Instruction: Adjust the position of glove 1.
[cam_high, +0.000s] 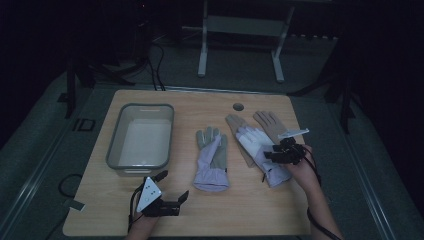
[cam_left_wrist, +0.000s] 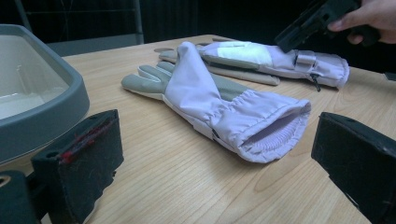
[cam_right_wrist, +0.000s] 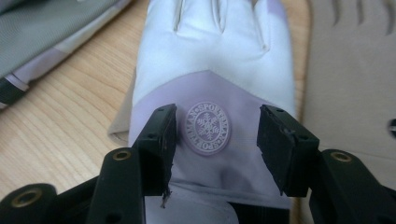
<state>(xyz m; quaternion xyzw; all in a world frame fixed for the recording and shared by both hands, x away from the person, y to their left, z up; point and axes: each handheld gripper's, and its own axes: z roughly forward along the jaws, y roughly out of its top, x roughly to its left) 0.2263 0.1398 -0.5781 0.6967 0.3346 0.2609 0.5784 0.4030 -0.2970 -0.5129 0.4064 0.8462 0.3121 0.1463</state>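
The left tongs (cam_high: 172, 186) rest low on the pale wooden table (cam_high: 100, 210) with their jaws spread wide and nothing between them. Just beyond them, on their far left side, stands the grey rectangular plastic tub (cam_high: 140, 136). Ahead of them to the right lies a lilac fabric glove with a grey palm (cam_high: 212, 160), its gathered cuff facing them. Further right, the right tongs (cam_high: 276, 156) sit over the white-and-lilac glove with a round snowflake badge (cam_right_wrist: 208, 127); their jaws stand half open, straddling the badge near its cuff, pads not pressing. Beige gloves (cam_high: 267, 122) lie under and beside that glove.
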